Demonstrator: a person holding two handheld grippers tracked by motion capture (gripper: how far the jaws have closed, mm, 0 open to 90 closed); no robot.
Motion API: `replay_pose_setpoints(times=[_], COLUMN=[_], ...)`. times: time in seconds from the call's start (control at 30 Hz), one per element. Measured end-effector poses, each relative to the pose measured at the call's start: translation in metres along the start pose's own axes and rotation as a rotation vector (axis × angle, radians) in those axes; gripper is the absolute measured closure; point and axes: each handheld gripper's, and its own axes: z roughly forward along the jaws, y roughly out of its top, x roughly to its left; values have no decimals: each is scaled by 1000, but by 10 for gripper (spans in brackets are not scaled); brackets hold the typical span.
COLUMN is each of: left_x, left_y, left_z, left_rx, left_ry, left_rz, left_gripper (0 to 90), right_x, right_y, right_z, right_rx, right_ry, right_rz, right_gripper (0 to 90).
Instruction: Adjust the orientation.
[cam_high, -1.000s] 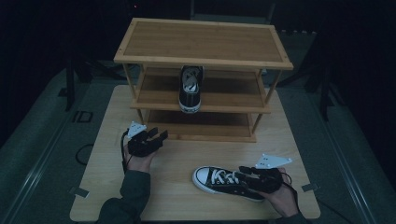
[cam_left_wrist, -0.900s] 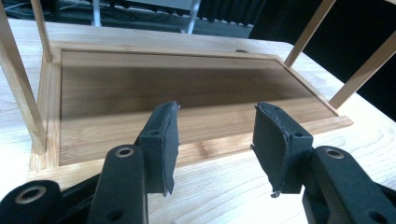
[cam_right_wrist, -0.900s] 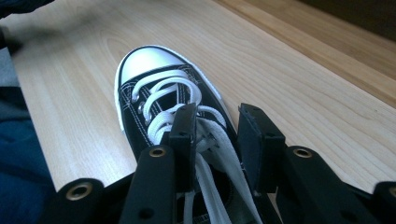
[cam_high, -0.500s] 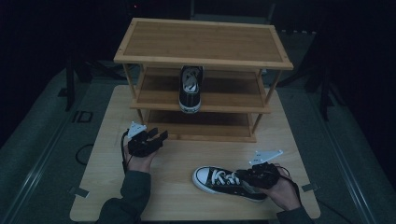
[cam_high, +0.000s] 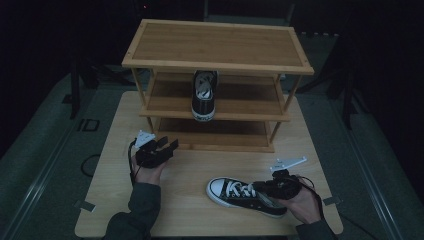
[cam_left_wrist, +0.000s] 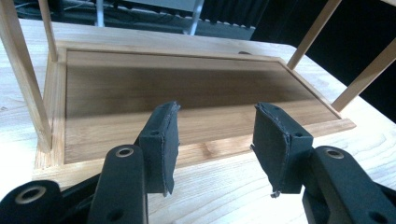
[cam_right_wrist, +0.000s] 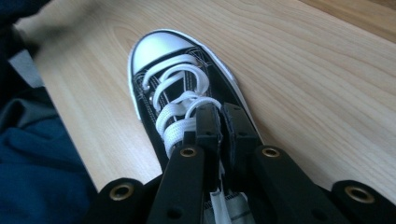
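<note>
Judging the job about half done: one sneaker (cam_high: 204, 95) already sitting on the middle level of the wooden rack (cam_high: 218, 50), its mate still waiting on the table (cam_high: 190, 165). Left gripper (cam_high: 159, 150) hovering before the rack's bottom level, jaws spread wide, holding nothing, hand palm-up underneath. Right gripper (cam_high: 267, 189) lying low over the second sneaker (cam_high: 235, 192), jaws pinched nearly together on its upper behind the laces, toe pointing left.

Table (cam_high: 115, 200): rack (cam_high: 220, 50); sneaker (cam_high: 240, 195)
</note>
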Motion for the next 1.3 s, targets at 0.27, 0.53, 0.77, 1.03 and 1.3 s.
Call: replay_pose_setpoints(times=[0.27, 0.53, 0.77, 1.03, 1.3], left_x=[1, 3, 1, 1, 1], left_y=[1, 0, 0, 0, -1], left_z=[-2, -3, -2, -1, -1], left_rx=[-7, -9, -6, -3, 0], left_ry=[0, 2, 1, 1, 1], left_rz=[-5, -11, -3, -1, 2], left_gripper=[511, 511, 511, 511, 511], right_x=[4, 4, -2, -6, -14], right_y=[2, 4, 3, 5, 16], right_z=[-3, -8, -15, -29, -26], right_rx=[-57, -151, -242, -369, -468], right_ry=[43, 58, 13, -46, -130], right_rz=[46, 85, 140, 196, 281], right_gripper=[867, 869, 871, 871, 871])
